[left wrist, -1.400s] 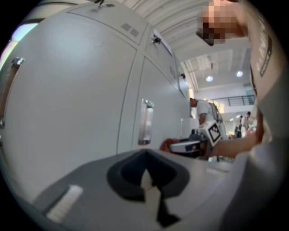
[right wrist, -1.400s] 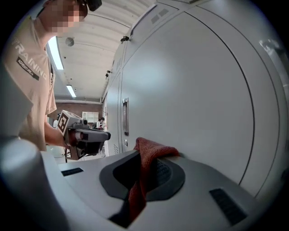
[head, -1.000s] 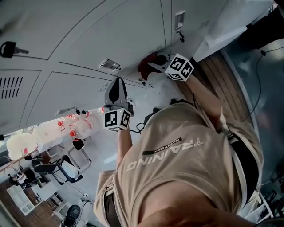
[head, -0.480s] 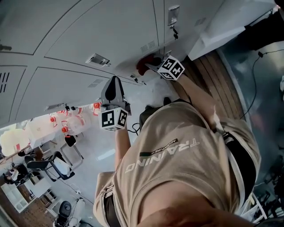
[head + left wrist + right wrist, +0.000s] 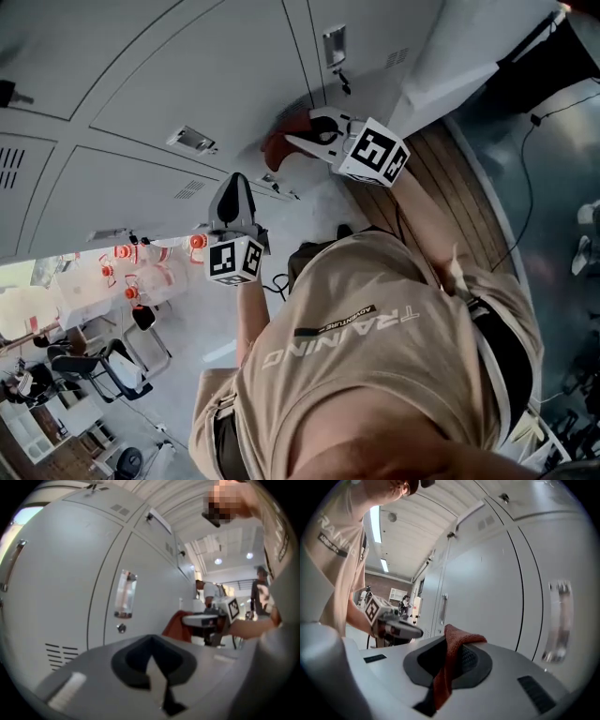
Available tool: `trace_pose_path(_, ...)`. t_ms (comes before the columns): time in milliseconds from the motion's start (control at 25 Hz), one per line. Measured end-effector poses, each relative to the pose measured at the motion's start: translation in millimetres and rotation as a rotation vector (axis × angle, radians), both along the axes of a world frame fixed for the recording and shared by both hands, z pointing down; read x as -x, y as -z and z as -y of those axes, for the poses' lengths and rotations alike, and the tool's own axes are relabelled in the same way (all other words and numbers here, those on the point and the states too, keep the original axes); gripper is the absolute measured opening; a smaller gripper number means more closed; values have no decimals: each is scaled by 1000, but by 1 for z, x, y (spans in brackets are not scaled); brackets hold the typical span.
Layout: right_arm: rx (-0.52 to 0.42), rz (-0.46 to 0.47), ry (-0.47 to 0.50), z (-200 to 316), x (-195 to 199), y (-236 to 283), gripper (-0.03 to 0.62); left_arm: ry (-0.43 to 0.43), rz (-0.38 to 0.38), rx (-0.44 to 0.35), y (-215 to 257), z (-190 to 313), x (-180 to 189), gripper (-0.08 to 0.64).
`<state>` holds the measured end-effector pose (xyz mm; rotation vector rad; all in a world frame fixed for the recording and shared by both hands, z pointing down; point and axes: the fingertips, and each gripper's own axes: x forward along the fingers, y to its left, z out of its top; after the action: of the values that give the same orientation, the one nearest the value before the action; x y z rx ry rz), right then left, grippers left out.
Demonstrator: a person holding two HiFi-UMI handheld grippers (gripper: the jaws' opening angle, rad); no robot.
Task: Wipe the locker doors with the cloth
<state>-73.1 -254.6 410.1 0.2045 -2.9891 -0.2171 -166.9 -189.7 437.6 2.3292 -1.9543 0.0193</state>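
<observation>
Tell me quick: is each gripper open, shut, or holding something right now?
Left gripper: shut, nothing between its fingers.
Right gripper: shut on the cloth.

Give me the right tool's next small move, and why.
Probably slide the cloth along the locker door: the right tool is shut on it, close against the grey panel, and the left tool is shut and empty, off the doors.
</observation>
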Motion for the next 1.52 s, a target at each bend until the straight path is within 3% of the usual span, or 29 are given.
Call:
trace_pose_path(200, -158, 159, 9, 0, -16, 125, 29, -11, 6, -42, 16, 6, -8, 5)
trace_pose_path(440, -277, 268, -5, 19, -32, 231, 29, 8, 21, -80, 30, 4, -6, 5)
trace_pose_path(680, -243, 304, 36, 44, -29, 282, 29, 17, 4, -77, 26, 5, -8, 5)
trace_pose_path(1080, -109, 261, -9, 68, -21, 246, 29, 1, 17, -67, 22, 6, -12, 5)
trace_pose_path(1520, 105, 227, 24, 75, -22, 130, 29, -30, 41, -8, 9, 8, -17, 5)
